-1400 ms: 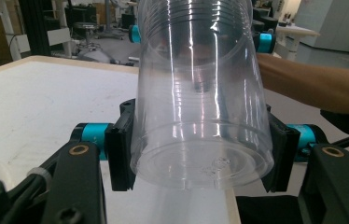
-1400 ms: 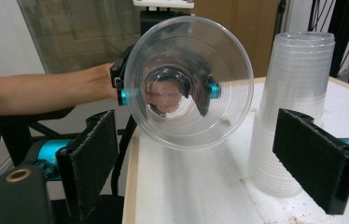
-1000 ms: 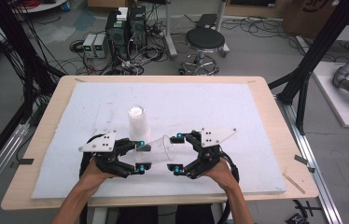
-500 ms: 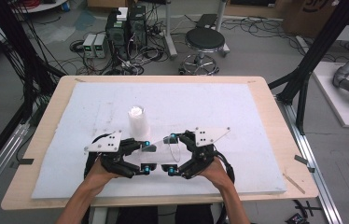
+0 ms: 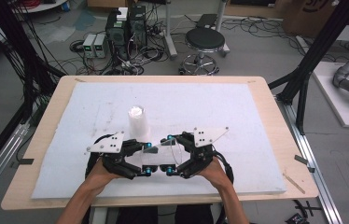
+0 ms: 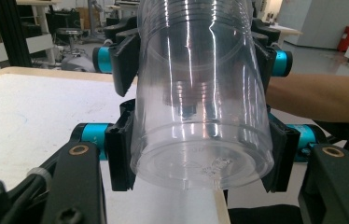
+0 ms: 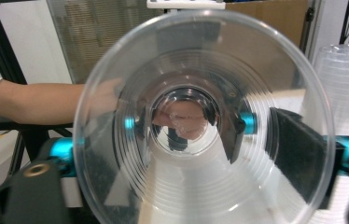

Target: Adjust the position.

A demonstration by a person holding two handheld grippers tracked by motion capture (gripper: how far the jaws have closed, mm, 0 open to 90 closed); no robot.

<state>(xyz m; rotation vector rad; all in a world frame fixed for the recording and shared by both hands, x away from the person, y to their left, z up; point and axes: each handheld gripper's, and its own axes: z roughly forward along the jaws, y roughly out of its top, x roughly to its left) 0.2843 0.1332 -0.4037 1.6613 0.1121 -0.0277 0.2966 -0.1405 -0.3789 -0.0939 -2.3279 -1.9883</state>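
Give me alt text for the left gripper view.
A clear plastic cup lies on its side, base toward the camera, clamped at its base between the left gripper's black jaws. The right gripper grips it farther along, above a white table, with a forearm at right.

One clear plastic cup [image 5: 163, 150], one stack of cups [image 5: 137, 122], two grippers.

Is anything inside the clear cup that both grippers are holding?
Nothing shows inside the clear cup: the right gripper view looks down its open mouth to a bare bottom. Its rings and glare could hide a thin film or droplets.
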